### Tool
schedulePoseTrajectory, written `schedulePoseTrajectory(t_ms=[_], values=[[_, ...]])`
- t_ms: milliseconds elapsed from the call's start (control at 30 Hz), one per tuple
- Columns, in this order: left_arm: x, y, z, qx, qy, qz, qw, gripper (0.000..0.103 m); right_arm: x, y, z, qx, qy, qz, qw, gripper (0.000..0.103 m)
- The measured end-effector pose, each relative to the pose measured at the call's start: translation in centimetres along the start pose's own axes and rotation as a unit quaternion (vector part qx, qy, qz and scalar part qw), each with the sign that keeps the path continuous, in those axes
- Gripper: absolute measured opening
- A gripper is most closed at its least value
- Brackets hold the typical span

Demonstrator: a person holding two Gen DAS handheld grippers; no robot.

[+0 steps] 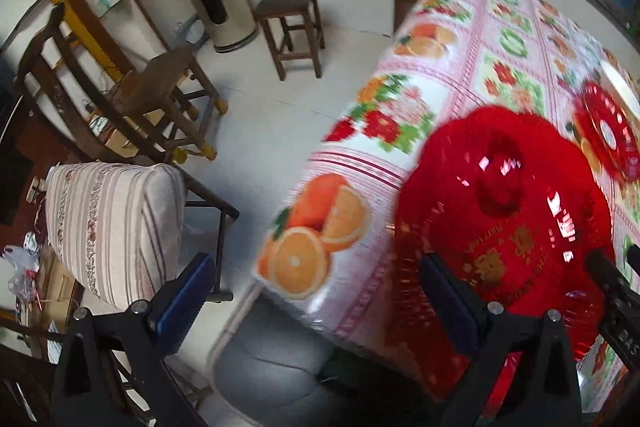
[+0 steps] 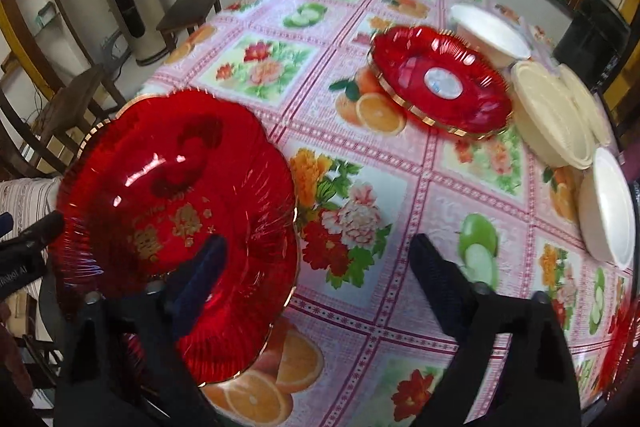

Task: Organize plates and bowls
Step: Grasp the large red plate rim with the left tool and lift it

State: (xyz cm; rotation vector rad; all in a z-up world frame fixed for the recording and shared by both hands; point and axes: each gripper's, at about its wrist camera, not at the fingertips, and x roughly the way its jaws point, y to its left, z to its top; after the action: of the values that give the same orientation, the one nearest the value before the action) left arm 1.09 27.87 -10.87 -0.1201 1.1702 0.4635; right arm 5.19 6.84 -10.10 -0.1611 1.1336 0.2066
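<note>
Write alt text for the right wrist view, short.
The open right gripper straddles the near rim of a large red plate with gold characters, at the edge of a table under a fruit-and-flower tablecloth. Farther back lie a smaller red plate and several cream bowls.

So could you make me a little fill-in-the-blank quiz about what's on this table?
1. The big plate near the table's edge is coloured ____.
2. The tablecloth shows flowers and ____.
3. The smaller red plate has a ____ rim.
4. The right gripper stands ____.

Missing words: red; fruit; gold; open
</note>
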Motion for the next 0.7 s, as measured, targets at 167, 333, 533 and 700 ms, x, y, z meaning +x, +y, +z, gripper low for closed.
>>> schedulePoseTrajectory(t_ms=[167, 333, 533, 700], values=[[1.0, -2.1, -0.2, 0.033, 0.019, -0.01, 0.9992, 0.103, 1.7, 0.1, -0.4, 0.002, 0.029, 0.014, 0.999, 0.062], [0.9, -4.0, -0.5, 0.076, 0.02, -0.027, 0.9965, 0.088, 2.1, 0.6, -0.6, -0.01, 0.033, 0.036, 0.999, 0.045], [0.9, -5.5, -0.7, 0.105, 0.014, -0.05, 0.9931, 0.065, 2.2, 1.1, -0.8, -0.013, 0.041, 0.076, 0.996, 0.025], [0.7, -5.8, -0.8, 0.119, -0.002, -0.041, 0.9921, 0.044, 1.8, -0.6, -1.7, 0.028, 0.04, 0.099, 0.994, 0.02]])
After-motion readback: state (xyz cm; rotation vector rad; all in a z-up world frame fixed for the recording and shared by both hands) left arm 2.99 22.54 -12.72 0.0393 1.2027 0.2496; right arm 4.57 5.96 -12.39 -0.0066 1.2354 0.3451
